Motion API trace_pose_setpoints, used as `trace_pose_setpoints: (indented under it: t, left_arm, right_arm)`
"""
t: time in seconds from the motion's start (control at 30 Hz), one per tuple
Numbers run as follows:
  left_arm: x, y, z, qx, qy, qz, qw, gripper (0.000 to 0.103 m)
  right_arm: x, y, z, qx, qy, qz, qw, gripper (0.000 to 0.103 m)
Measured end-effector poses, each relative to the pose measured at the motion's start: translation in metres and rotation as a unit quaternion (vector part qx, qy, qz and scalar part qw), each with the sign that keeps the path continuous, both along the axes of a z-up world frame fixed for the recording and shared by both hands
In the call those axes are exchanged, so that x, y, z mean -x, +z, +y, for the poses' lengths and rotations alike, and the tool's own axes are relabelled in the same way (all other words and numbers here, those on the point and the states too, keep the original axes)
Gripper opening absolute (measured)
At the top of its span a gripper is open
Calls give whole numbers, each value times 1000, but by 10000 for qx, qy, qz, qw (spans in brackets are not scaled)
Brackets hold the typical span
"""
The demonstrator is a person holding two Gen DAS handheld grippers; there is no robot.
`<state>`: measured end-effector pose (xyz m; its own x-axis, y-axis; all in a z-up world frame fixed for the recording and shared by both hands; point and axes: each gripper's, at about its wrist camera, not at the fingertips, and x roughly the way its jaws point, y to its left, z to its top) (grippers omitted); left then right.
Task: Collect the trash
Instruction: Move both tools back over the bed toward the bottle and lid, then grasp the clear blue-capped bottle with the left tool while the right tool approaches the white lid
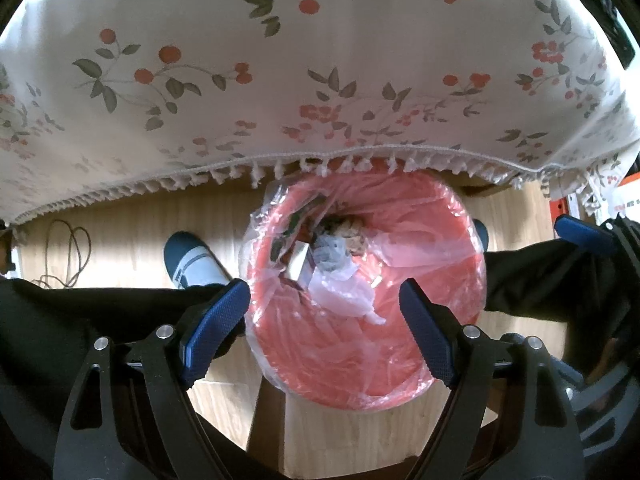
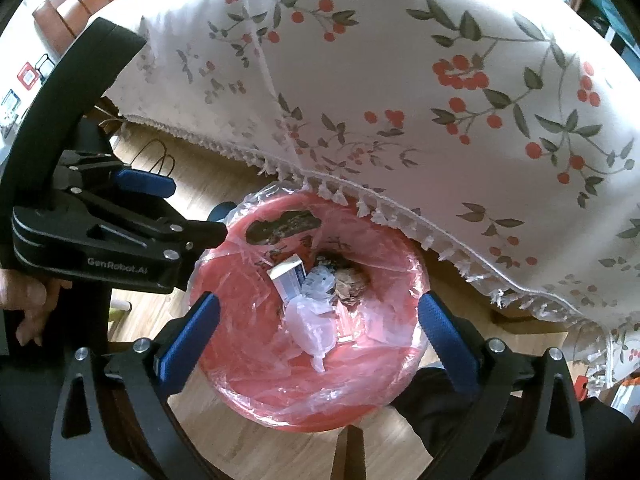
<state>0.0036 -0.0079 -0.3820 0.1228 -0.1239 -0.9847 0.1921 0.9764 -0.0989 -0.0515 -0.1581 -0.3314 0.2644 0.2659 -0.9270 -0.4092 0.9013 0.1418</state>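
A red bin (image 1: 360, 364) lined with a clear plastic bag stands on the floor below both grippers. Inside lie a white box (image 2: 288, 278), crumpled clear plastic (image 2: 314, 326) and brown crumpled paper (image 2: 354, 280). My left gripper (image 1: 324, 292) hangs straight over the bin, open, with nothing between its blue pads. My right gripper (image 2: 318, 300) is also over the bin (image 2: 280, 384), open wide and empty. The clear plastic lies in the bin below it, apart from the pads. One blue finger (image 1: 580, 232) of the right gripper shows at the right edge of the left wrist view.
A white tablecloth (image 1: 320, 80) with red berries and a fringed hem overhangs the bin's far rim. The floor (image 1: 128, 216) is light wood with a looped cable (image 1: 64, 252). A person's foot (image 1: 196, 260) and dark trouser legs (image 1: 540, 276) flank the bin. A hand (image 2: 28, 304) holds the left gripper.
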Motion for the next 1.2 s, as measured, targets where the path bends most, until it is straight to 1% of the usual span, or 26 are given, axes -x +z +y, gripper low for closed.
trace_pose_setpoints:
  t: [0.27, 0.53, 0.63, 0.73, 0.8, 0.83, 0.87, 0.9, 0.93, 1.03, 1.07, 1.13, 1.17, 1.2]
  left_arm:
    - [2, 13, -4, -98, -56, -181, 9998, 81]
    - [3, 41, -5, -164, -82, -416, 9990, 81]
    - [3, 64, -3, -112, -85, -612, 9980, 81]
    - [0, 95, 0, 37, -69, -870, 9962, 81]
    - [-4, 123, 2, 170, -105, -1154, 9931, 81]
    - [-5, 132, 2, 216, -152, -1244, 9919, 82]
    - [-8, 144, 1, 235, -228, -1393, 9897, 87]
    - [-10, 156, -1, 203, -290, -1572, 9869, 91]
    - [-14, 169, -4, 48, -405, -1800, 9828, 91]
    - [-28, 191, -15, -355, -757, -2078, 9746, 91]
    - [-38, 199, -17, -451, -806, -2138, 9725, 91]
    - [-60, 214, -16, -516, -690, -2267, 9701, 94]
    - [-69, 218, -15, -503, -639, -2303, 9697, 97]
    - [-83, 226, -14, -406, -615, -2381, 9684, 97]
  right_arm:
    - [3, 14, -3, -14, -120, -153, 9998, 98]
    - [4, 46, -16, -94, -363, -415, 9984, 98]
    - [5, 66, -25, -130, -487, -576, 9971, 98]
    - [3, 90, -35, -149, -603, -777, 9950, 98]
    - [-1, 111, -42, -129, -701, -999, 9924, 98]
    - [-4, 122, -46, -132, -767, -1125, 9906, 98]
    - [-8, 133, -50, -126, -847, -1260, 9883, 98]
    - [-13, 141, -53, -134, -890, -1340, 9869, 98]
    - [-17, 149, -56, -151, -924, -1417, 9855, 98]
    - [-38, 177, -66, -107, -1041, -1746, 9791, 98]
    - [-42, 182, -68, -105, -1058, -1817, 9776, 98]
    - [-63, 196, -74, -24, -1077, -1994, 9740, 98]
    - [-71, 201, -77, -13, -1078, -2073, 9723, 98]
    - [-83, 208, -81, -17, -1054, -2205, 9697, 98]
